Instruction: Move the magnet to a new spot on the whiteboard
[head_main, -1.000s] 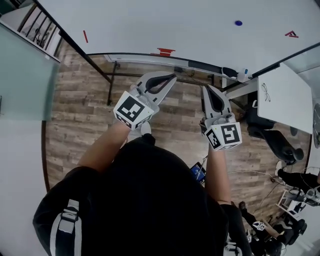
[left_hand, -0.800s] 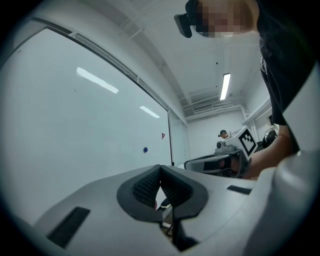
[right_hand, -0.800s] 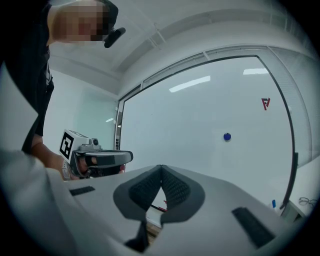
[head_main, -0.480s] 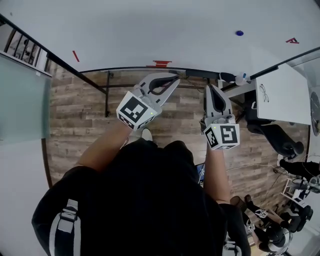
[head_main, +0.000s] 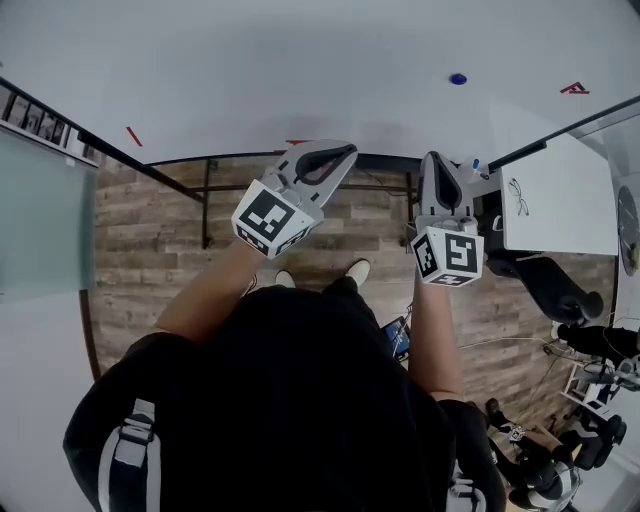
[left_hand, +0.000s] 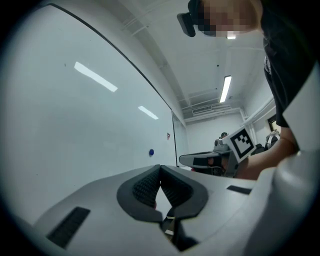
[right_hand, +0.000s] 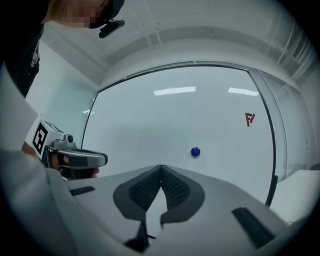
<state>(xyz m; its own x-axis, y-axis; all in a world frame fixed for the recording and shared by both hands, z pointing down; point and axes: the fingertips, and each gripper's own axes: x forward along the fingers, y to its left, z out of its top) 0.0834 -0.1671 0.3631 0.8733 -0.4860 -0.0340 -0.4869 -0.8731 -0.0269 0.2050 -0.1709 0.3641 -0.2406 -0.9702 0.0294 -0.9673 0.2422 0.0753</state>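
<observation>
Blue magnet (right_hand: 195, 152) sits on the whiteboard (right_hand: 150, 120), apart from my right gripper (right_hand: 160, 167). It and the left gripper (left_hand: 160, 167) have jaws closed on nothing. Probably the approach step: next I open and reach.

- An office-like workroom or lab: a large whiteboard (head_main: 300, 60) covers one wall.
- Wood-plank floor (head_main: 150, 260) underfoot, with a white table (head_main: 560, 200) standing beside the board.
- A frosted glass partition (head_main: 40, 220) closes one side.
- Long ceiling strip lights (left_hand: 226, 88) overhead (plain white walls and ceiling too), so nothing here looks homely.
</observation>
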